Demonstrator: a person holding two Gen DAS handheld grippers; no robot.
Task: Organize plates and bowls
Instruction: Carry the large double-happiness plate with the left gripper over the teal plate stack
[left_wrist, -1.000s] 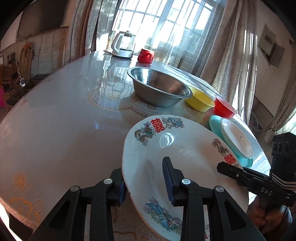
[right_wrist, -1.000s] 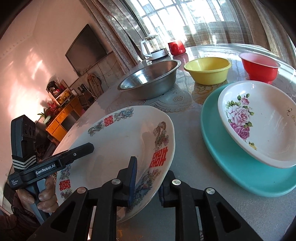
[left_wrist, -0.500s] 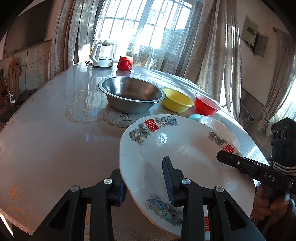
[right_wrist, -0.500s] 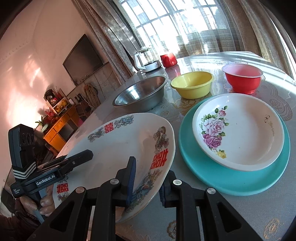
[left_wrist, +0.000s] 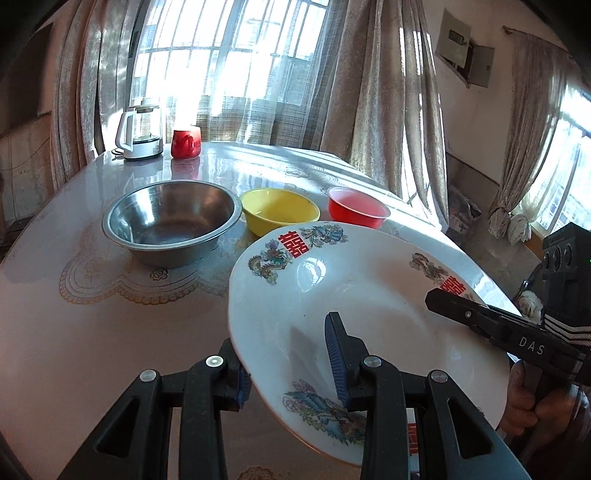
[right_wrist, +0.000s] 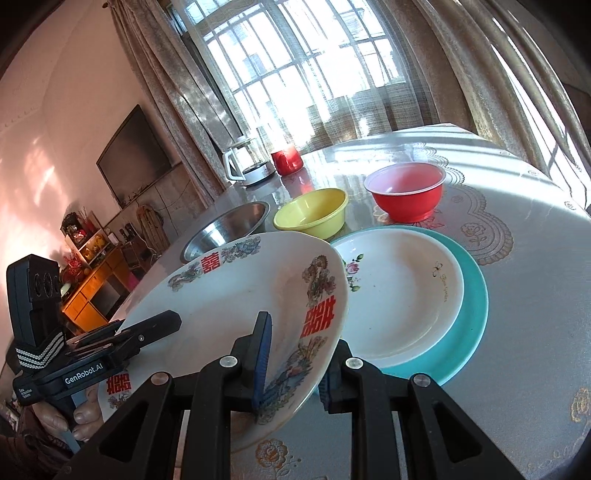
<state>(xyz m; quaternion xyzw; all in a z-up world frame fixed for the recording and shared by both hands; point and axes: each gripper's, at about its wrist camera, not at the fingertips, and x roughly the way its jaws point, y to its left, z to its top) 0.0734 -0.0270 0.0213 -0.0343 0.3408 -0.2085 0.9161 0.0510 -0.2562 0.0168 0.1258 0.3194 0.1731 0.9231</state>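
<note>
left wrist: left gripper (left_wrist: 291, 363) jaws clamped on rim of dragon plate (left_wrist: 369, 295), now lifted higher off the bench (left_wrist: 74, 314) than a second ago | right wrist: right gripper (right_wrist: 293, 363) jaws clamped on opposite rim, plate now overlaps flower plate (right_wrist: 402, 291) on teal plate (right_wrist: 472, 306) | judgement: stacking is close

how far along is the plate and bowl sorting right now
Done: a floral plate already sits on the teal plate. In hand: both the left claw and right claw clamp the big dragon plate, tilted above the table. Left: the steel bowl, yellow bowl and red bowl stand separately, unstacked.
</note>
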